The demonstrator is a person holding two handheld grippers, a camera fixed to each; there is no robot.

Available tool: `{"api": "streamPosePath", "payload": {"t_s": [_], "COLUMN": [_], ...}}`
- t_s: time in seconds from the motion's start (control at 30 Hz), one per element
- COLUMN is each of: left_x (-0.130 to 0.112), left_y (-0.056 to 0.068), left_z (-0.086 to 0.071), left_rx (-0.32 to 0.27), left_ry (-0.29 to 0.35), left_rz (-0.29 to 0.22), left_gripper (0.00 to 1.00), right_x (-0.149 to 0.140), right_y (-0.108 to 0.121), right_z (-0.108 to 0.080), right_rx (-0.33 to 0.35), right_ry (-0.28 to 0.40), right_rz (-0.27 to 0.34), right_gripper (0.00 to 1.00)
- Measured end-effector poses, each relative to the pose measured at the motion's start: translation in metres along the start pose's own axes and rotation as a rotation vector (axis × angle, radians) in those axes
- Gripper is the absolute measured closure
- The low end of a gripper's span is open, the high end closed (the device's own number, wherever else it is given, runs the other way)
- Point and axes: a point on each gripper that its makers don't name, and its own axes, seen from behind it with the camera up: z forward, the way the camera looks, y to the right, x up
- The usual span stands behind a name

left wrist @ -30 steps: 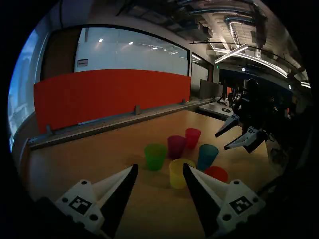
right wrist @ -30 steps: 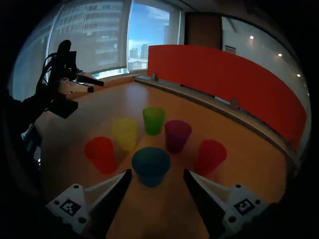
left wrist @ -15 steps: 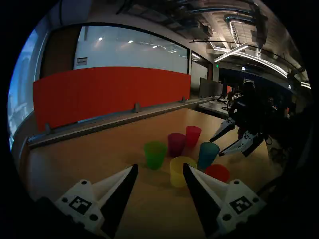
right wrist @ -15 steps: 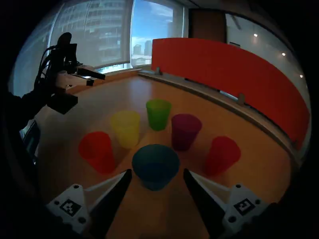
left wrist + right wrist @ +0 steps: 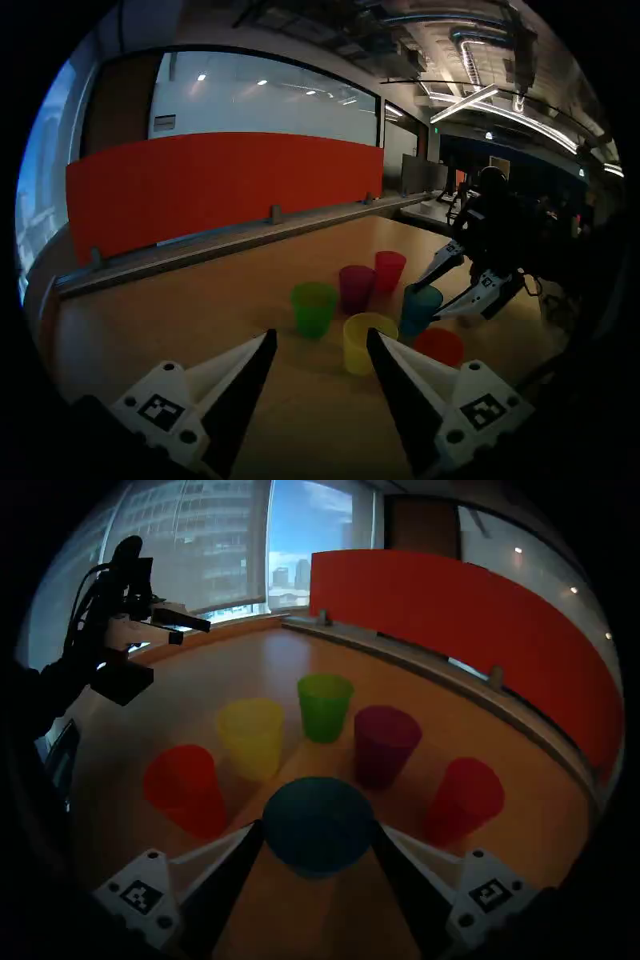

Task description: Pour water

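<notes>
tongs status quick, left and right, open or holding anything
Left tongs: open, holding nothing, yellow cup ahead.
Right tongs: open, one finger on each side of the teal cup, not clamped on it.

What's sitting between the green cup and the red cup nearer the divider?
The purple cup stands between the green cup and that red cup, as the right gripper view shows.

Wide wooden table point(image 5: 200, 296), warm brown top. Red partition panel point(image 5: 216, 188) along far edge, grey metal rail point(image 5: 240, 240) at its foot. Glass wall point(image 5: 264, 104) above panel, small ceiling spots showing in it. Exposed ducts point(image 5: 468, 40) and strip lights point(image 5: 468, 100) overhead; dim office desks point(image 5: 424, 210) beyond. Tall windows point(image 5: 304, 544): blue sky, city towers, daylight on tabletop.
</notes>
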Motion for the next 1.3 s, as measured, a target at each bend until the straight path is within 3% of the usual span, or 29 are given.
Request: {"api": "streamPosePath", "payload": {"t_s": [0.7,1.0,1.3], "left_x": [-0.001,0.003,0.008], "left_y": [-0.005,-0.006,-0.005], "left_z": [-0.001,0.001,0.003], "left_rx": [0.005,0.003,0.0], "left_ry": [-0.001,0.001,0.008], "left_rz": [0.003,0.01,0.015], "left_gripper": [0.17,0.17,0.17], "right_x": [0.001,0.021,0.055], "right_y": [0.001,0.003,0.009], "right_z": [0.003,-0.011,-0.038], "right_rx": [-0.008,-0.013,-0.035], "right_ry": [-0.005,0.054,0.15], "right_rz": [-0.017,-0.007,-0.007], "right_gripper": [0.08,0.08,0.08]}}
